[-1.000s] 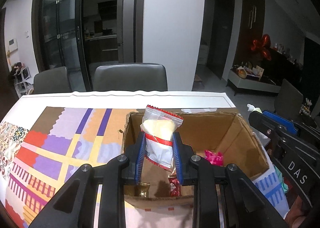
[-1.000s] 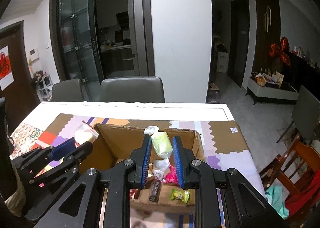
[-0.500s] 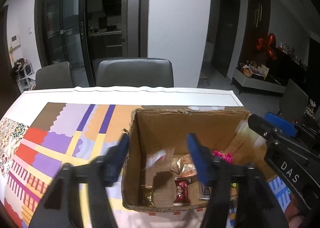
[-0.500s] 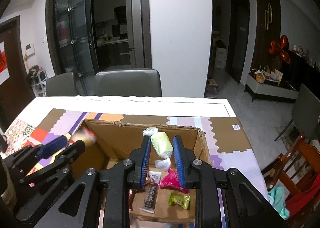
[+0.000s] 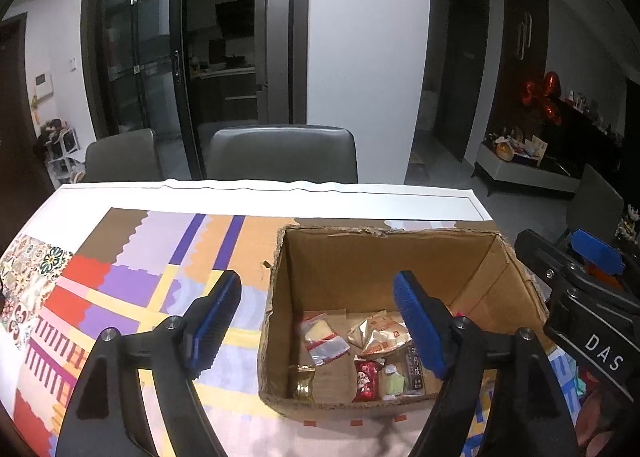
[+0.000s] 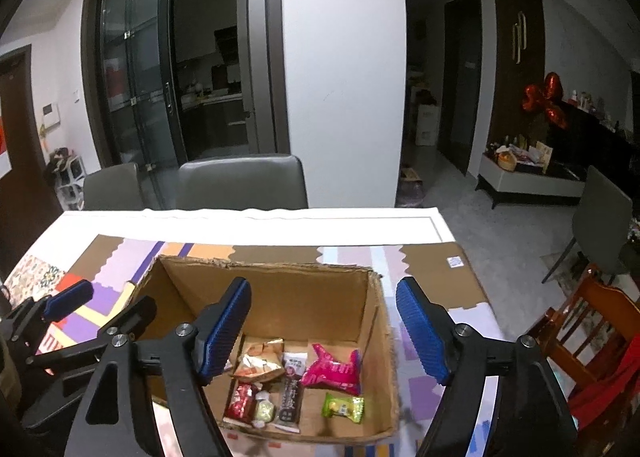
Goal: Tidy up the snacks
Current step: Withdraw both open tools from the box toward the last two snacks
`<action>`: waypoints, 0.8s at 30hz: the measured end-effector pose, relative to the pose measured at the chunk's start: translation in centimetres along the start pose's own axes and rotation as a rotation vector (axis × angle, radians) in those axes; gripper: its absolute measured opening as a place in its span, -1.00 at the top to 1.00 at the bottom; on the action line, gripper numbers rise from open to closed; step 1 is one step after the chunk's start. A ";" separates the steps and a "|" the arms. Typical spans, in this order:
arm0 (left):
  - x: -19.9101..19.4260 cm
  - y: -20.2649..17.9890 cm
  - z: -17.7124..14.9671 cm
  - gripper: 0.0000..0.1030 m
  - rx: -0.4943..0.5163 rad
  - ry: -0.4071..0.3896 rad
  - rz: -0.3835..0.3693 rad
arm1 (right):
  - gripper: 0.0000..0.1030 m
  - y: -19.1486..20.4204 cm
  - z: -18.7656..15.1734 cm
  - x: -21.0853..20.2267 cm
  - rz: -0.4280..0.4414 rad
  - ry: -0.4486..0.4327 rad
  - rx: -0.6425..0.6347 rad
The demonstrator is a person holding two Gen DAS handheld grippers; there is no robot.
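Note:
An open cardboard box (image 5: 384, 257) (image 6: 276, 281) stands on the table and holds several snack packets. The white packet with the red band (image 5: 322, 337) lies on the box floor at the left. A pale green packet (image 6: 264, 411) lies near the front, next to a pink packet (image 6: 334, 369) and a green candy (image 6: 344, 407). My left gripper (image 5: 316, 321) is open and empty above the box's left wall. My right gripper (image 6: 322, 331) is open and empty above the box's right half.
A colourful patterned cloth (image 5: 132, 277) covers the table. Two grey chairs (image 5: 280, 153) stand at the far edge. A wooden chair (image 6: 592, 329) stands off the table's right side.
Both grippers opened. The white red-banded packet dropped from the left gripper into the box, and the pale green packet dropped from the right gripper into the box.

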State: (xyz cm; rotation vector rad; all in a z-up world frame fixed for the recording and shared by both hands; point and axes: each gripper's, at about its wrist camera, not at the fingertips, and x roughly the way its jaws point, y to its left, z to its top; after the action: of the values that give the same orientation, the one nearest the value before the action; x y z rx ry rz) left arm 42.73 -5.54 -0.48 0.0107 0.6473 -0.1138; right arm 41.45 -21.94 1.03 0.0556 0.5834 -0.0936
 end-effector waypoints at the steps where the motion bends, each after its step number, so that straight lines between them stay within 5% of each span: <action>1: -0.3 0.0 0.0 -0.55 -0.003 -0.004 0.003 | -0.51 -0.1 0.0 -0.2 0.000 -0.001 0.000; 24: -7.1 -0.1 -1.2 -0.61 -0.009 -0.052 0.023 | -0.51 -1.3 -1.1 -7.6 -0.013 -0.080 0.004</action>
State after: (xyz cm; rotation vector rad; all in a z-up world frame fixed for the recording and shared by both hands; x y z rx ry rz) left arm 36.41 -4.90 2.85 0.0062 0.5951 -0.0887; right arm 34.45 -22.61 4.30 0.0520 0.5035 -0.1094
